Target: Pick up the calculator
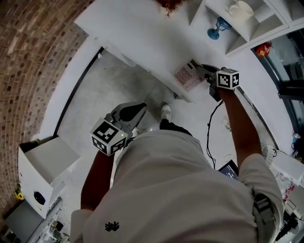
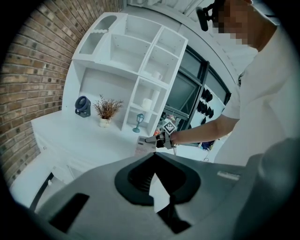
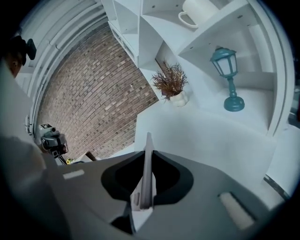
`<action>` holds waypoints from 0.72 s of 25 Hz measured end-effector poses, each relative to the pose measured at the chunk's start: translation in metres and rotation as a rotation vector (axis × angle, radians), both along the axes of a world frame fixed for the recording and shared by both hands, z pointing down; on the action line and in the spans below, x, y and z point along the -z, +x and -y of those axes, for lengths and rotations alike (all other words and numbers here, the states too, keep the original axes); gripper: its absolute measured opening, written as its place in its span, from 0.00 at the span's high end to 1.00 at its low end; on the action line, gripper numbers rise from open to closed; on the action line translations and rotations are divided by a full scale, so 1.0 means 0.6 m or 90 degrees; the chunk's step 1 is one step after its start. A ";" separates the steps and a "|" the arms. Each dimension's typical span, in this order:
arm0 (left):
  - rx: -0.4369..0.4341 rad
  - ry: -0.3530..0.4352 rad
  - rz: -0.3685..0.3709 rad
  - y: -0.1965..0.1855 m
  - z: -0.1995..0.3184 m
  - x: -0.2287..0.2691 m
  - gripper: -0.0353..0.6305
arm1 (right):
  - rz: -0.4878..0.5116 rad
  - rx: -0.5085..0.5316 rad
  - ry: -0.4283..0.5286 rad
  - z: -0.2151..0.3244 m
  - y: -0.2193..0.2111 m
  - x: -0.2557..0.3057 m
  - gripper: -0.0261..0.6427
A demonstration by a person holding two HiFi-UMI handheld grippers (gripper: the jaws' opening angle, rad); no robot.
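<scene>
The calculator (image 1: 187,76), flat and pale pink-white with rows of keys, is at the front edge of the white desk (image 1: 137,33). My right gripper (image 1: 200,71) is shut on its near end. In the right gripper view the calculator (image 3: 147,171) shows edge-on as a thin upright blade, pinched between the two grey jaws of my right gripper (image 3: 148,154). The left gripper view shows it (image 2: 142,146) from afar, lifted off the desk top. My left gripper (image 1: 137,112) hangs low beside my hip over the floor, jaws together with nothing in them (image 2: 154,157).
A white shelf unit on the desk holds a teal lantern (image 1: 216,28) and a white mug (image 1: 240,8). A dried plant in a pot (image 3: 172,84) and a small dark fan (image 2: 83,106) stand on the desk. A white box (image 1: 42,166) and cables (image 1: 210,133) lie on the floor.
</scene>
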State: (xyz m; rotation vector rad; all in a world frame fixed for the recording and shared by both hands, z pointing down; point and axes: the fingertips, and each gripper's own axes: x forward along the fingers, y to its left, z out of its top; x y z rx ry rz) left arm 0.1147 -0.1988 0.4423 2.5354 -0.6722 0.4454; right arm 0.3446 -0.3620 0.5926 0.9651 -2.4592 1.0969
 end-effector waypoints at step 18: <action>0.056 0.011 -0.014 -0.258 -0.169 -0.004 0.94 | -0.001 0.042 0.060 -0.121 -0.275 0.157 0.87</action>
